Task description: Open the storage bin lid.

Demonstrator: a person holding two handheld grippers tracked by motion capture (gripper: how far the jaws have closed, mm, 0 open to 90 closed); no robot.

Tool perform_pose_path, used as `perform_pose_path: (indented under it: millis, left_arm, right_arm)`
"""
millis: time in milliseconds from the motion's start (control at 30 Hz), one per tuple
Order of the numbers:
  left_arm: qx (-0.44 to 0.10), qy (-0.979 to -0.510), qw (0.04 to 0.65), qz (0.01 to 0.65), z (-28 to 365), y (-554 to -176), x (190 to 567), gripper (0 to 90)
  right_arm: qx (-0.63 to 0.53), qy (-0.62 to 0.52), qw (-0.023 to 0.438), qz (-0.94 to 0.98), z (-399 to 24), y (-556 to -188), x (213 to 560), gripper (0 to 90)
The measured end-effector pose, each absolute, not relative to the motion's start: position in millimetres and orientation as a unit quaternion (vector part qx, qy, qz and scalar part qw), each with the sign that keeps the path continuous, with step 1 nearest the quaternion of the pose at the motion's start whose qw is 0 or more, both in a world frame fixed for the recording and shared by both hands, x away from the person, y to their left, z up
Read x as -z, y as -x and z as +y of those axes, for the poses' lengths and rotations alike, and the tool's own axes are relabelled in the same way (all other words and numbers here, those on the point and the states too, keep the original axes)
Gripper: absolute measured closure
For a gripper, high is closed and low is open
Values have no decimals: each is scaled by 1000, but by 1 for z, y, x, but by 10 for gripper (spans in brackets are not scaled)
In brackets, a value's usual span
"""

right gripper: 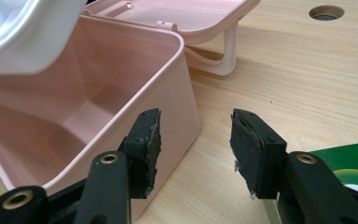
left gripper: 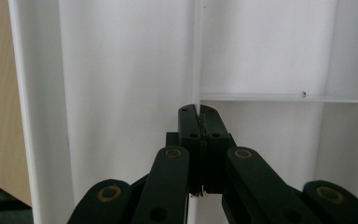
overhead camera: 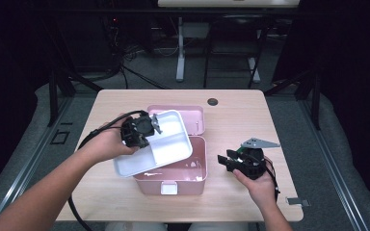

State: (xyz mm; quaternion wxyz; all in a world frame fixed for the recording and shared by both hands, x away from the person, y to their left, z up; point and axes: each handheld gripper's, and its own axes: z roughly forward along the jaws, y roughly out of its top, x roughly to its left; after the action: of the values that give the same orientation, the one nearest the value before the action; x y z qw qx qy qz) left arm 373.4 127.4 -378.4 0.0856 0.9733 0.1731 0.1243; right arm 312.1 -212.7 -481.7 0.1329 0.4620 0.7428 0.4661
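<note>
I see one pink box [overhead camera: 173,180] standing open on the table [overhead camera: 231,125], with its lid [overhead camera: 185,114] folded back behind it. In the right gripper view the inside of the box looks empty, but the white tray covers part of it, so I cannot see the whole floor. There is one white tray [overhead camera: 166,149], and it is held tilted above the box, with its low corner reaching out past the left edge of the box. The tray has dividers inside, and its compartments that I can see hold nothing. My left gripper [overhead camera: 144,130] is clenched on a thin divider wall of this tray; in the left gripper view the two jaws meet on the wall. My right gripper [overhead camera: 229,161] is to the right of the box, jaws apart, nothing between them. A green object [right gripper: 354,163] is cut off at the corner of the right gripper view; I cannot tell what it is.
</note>
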Motion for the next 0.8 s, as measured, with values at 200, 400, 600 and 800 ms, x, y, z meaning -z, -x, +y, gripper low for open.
perform_pose_path:
  millis: [200,400,600,800]
  left_arm:
    - [-104,-951,98,275,170,-384,379,895]
    - [-107,-928,95,345,216,-388,384,896]
    - [-101,-912,92,388,254,-390,397,896]
    - [-93,-899,96,417,274,-393,411,896]
  right_arm:
    - [-464,-463,134,743,-213,-312,482,521]
    - [-464,-464,135,743,-213,-312,482,521]
    - [-462,-464,135,744,-213,-312,482,521]
    - [-462,-464,135,743,-213,-312,482,519]
